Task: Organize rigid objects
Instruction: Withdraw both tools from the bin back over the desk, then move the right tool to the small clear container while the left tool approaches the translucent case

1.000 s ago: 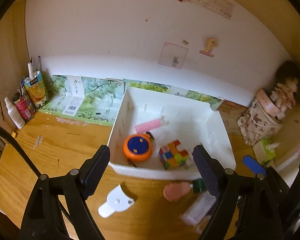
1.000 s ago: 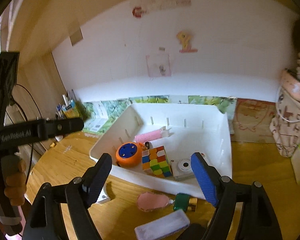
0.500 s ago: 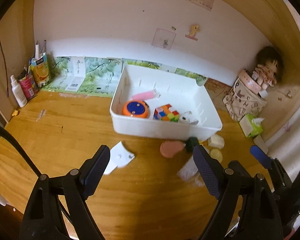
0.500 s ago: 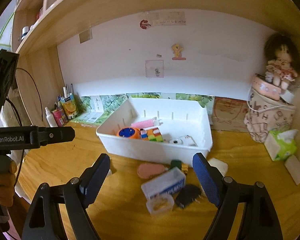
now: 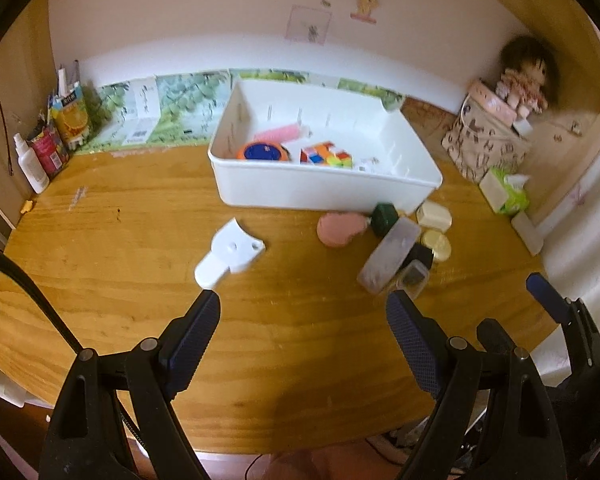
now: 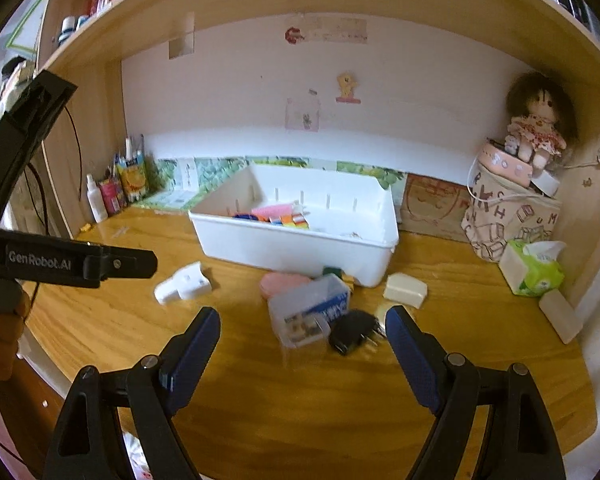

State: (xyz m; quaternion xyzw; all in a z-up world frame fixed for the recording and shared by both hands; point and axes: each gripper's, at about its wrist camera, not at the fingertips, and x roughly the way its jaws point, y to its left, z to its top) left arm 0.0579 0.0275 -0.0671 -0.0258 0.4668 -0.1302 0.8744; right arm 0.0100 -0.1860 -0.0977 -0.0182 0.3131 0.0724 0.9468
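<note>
Rigid objects lay partly sorted: an orange-and-blue disc [image 5: 263,151], a colour cube [image 5: 326,155] and a pink roller [image 5: 280,133] sat inside the white bin [image 5: 324,190] at the back of the table [image 5: 140,240]. Just in front of the bin clustered a pink oval piece [image 5: 339,228], a clear lidded box [image 6: 308,314], a black plug [image 6: 352,332] and a cream block [image 6: 405,289]; a white plastic piece [image 5: 230,252] lay apart to the left. Both the left gripper [image 5: 302,314] and the right gripper [image 6: 302,326] hung above the near table with jaws spread wide, holding nothing.
</note>
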